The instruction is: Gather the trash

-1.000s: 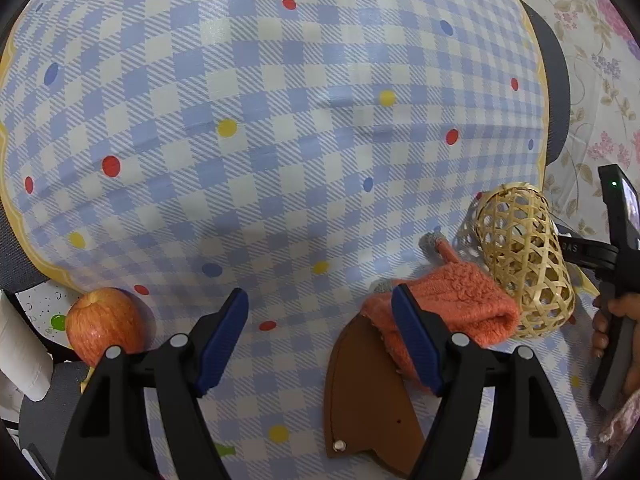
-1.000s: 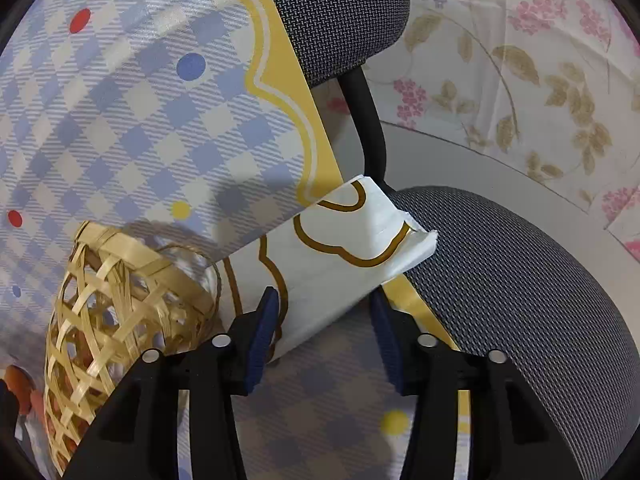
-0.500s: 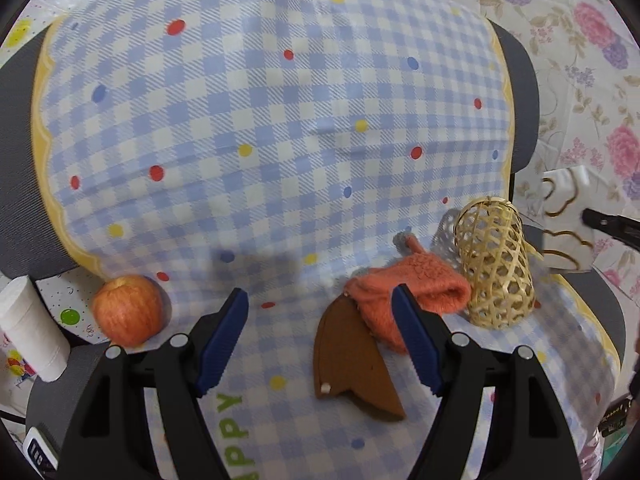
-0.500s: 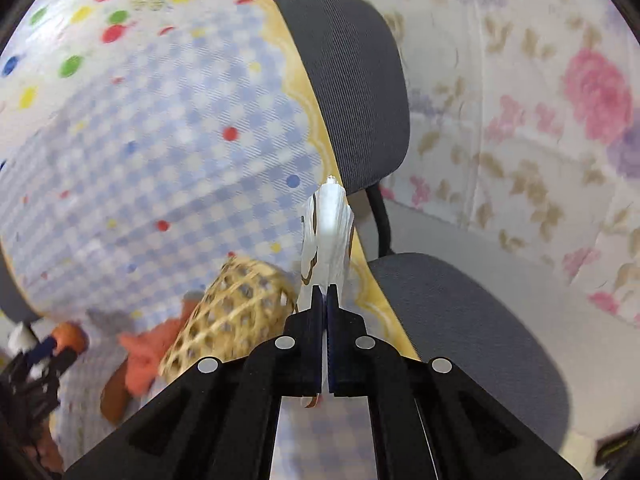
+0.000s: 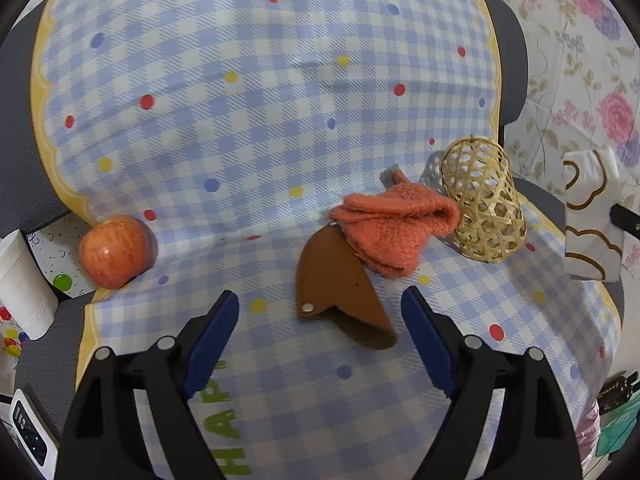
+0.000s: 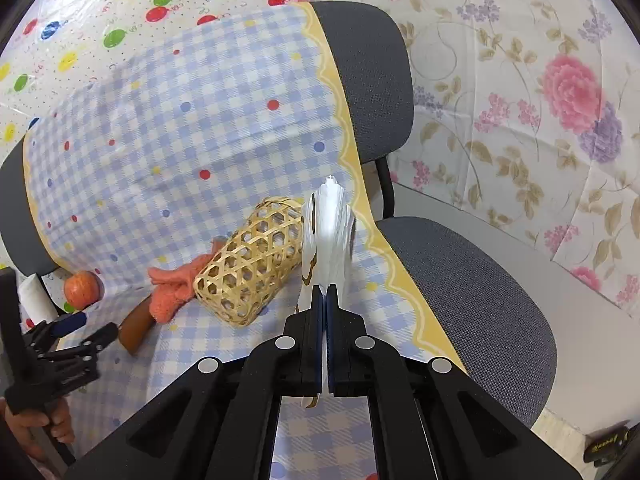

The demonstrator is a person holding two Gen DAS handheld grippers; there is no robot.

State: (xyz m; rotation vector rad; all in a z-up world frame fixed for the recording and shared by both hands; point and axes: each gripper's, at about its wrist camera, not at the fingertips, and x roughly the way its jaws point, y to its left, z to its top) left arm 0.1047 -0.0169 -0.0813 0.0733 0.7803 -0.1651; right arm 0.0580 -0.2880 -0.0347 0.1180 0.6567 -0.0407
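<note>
Our left gripper (image 5: pixel 320 312) hangs with its blue-padded jaws spread wide; our right gripper (image 6: pixel 324 300) is raised with jaws pressed together.

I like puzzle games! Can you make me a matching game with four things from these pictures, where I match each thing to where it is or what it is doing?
Things:
1. round red-orange apple
2. woven bamboo basket
3. white paper wrapper with gold lines
4. fuzzy orange cloth

Places or states:
A. lying on its side on the checked cloth
B. pinched in the right tongs
C. at the left edge of the checked cloth
D. resting partly on the flat brown leather piece

Pairs: 1-C, 2-A, 3-B, 4-D
</note>
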